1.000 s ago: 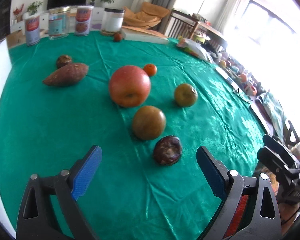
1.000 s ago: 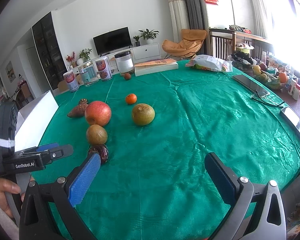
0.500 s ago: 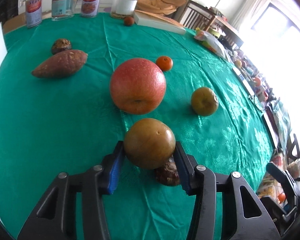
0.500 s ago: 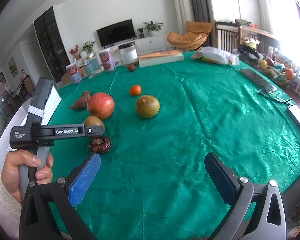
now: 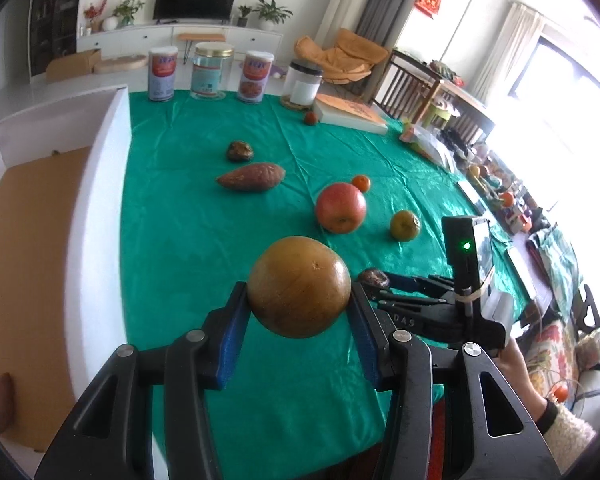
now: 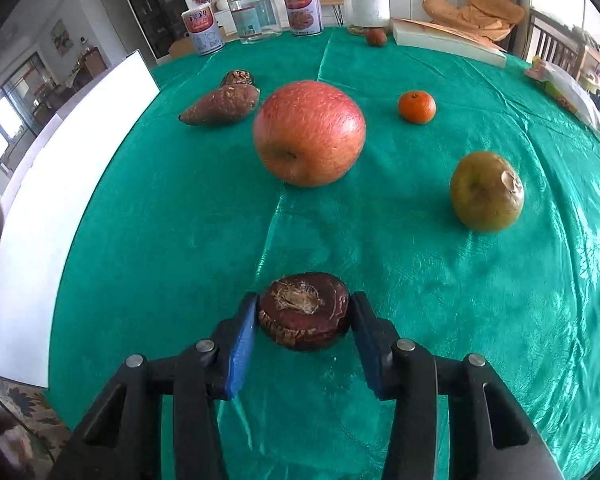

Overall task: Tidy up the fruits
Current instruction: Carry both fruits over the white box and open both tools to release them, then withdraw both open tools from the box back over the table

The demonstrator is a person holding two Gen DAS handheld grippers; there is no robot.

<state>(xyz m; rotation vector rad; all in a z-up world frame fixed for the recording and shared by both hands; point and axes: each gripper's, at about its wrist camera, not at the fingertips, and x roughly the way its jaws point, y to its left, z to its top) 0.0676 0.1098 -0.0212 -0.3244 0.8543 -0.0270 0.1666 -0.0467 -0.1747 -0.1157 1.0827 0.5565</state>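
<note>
The left gripper point(image 5: 298, 320) pinches a brown round fruit point(image 5: 299, 287) above the green tablecloth point(image 5: 204, 248), beside the white box point(image 5: 100, 208). The right gripper point(image 6: 303, 334) has just closed around a dark wrinkled fruit point(image 6: 304, 310) on the cloth. Keep both grips firm and lift straight.

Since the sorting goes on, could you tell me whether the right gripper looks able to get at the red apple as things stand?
Probably not yet: the right gripper, whose jaws have just been closing, is shut on the dark shrivelled fruit. The cloth up to the red apple lies bare, so only that load hinders it.
</note>
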